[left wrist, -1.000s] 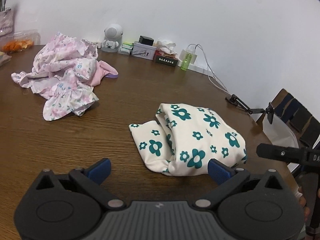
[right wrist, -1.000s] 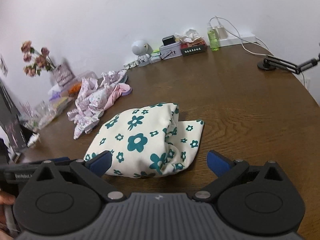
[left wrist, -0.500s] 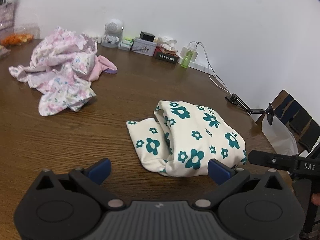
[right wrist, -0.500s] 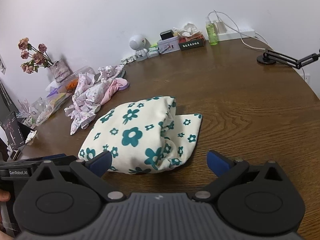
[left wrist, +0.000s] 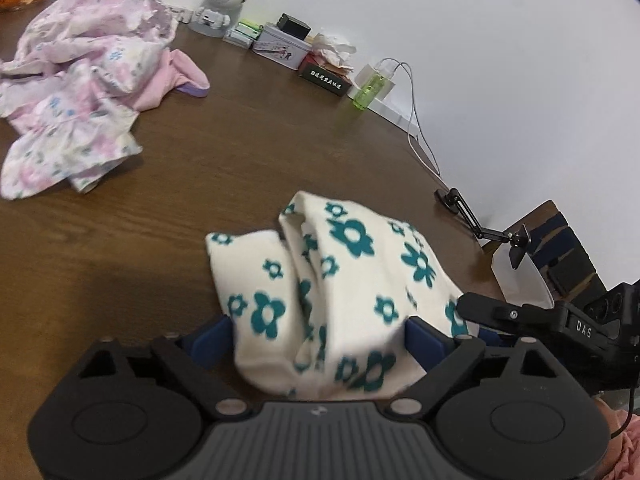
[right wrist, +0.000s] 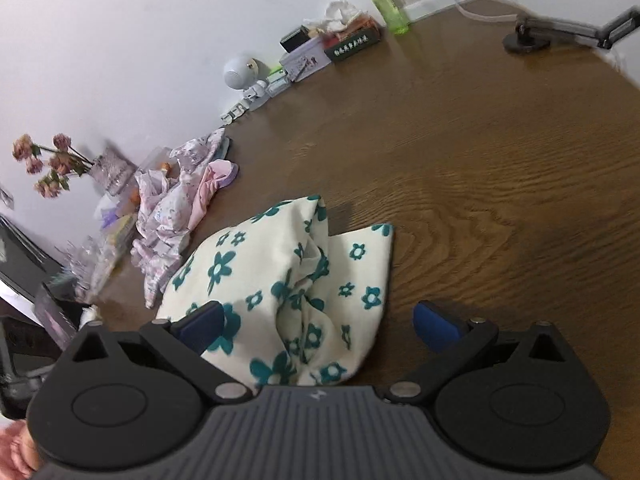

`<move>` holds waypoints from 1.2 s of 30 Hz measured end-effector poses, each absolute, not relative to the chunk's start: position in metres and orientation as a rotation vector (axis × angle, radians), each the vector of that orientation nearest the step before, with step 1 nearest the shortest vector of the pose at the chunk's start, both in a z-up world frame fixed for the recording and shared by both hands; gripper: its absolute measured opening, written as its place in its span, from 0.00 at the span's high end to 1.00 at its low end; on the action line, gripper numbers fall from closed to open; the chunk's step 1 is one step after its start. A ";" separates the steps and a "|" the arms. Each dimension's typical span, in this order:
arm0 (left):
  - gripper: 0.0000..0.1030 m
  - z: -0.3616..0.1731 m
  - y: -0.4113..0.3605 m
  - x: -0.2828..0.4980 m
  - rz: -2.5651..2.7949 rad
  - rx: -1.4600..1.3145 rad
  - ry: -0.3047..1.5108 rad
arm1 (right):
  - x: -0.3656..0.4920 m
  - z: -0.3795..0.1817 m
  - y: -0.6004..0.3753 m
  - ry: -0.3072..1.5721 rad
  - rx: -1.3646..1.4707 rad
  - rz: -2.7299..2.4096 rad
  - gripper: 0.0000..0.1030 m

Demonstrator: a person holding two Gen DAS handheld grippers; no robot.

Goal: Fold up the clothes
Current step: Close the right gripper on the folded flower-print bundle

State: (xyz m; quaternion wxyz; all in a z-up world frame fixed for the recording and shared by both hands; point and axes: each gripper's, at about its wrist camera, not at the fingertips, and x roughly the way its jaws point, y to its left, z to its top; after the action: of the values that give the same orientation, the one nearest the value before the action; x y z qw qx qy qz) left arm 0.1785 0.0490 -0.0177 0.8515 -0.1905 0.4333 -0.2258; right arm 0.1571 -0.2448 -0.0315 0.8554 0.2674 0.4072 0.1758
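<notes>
— Two claws, both spread wide. In the left wrist view the left claw (left wrist: 320, 338) sits at the bottom of the frame, and the folded shirt (left wrist: 340, 292) fills the lower centre, its near edge bulging down between the blue pads (left wrist: 210, 338).

— Gripped?

— No. The pads stand on either side of the cloth with a gap showing; whether they brush it is hard to say, since the cloth is blurred there. The right claw (left wrist: 532, 318) enters at the right edge of that frame, its tip just beside the shirt's right side.

— And from the other camera?

— In the right wrist view the right claw (right wrist: 320, 322) is at the bottom, the shirt (right wrist: 280, 280) lies lower centre and left of centre. The left pad (right wrist: 200, 322) overlaps the cloth's edge; the right pad hangs over bare table (right wrist: 500, 160), apart from the shirt.

— Where does the shirt lie?

— On the table, cream with teal flowers, one flap poking out flat to the side. A crumpled pink pile (left wrist: 76, 96) lies in the upper left of the left view, well apart. A green bottle (left wrist: 370, 94) stands by the wall at the top.
</notes>
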 end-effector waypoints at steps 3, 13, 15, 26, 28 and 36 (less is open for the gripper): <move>0.11 -0.019 0.046 0.192 -0.484 -0.420 0.916 | 0.167 -0.033 -0.237 0.860 0.553 0.383 0.01; 0.23 -0.022 0.032 0.216 -0.552 -0.351 0.902 | 0.182 -0.037 -0.216 0.852 0.560 0.467 0.14; 0.25 -0.023 0.033 0.217 -0.568 -0.362 0.903 | 0.183 -0.038 -0.218 0.855 0.574 0.478 0.19; 0.17 -0.022 0.040 0.209 -0.547 -0.367 0.913 | 0.181 -0.034 -0.218 0.877 0.539 0.482 0.01; 0.19 -0.023 0.040 0.208 -0.553 -0.376 0.915 | 0.180 -0.034 -0.218 0.881 0.536 0.490 0.01; 0.39 -0.033 0.043 0.204 -0.578 -0.467 0.893 | 0.182 -0.046 -0.224 0.884 0.656 0.539 0.34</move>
State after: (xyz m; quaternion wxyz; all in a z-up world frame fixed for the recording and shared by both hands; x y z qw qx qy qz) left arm 0.2044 0.0427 -0.0330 0.8360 -0.2207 0.4216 -0.2731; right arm 0.1817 -0.2239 -0.0455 0.8182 0.3078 0.4146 0.2529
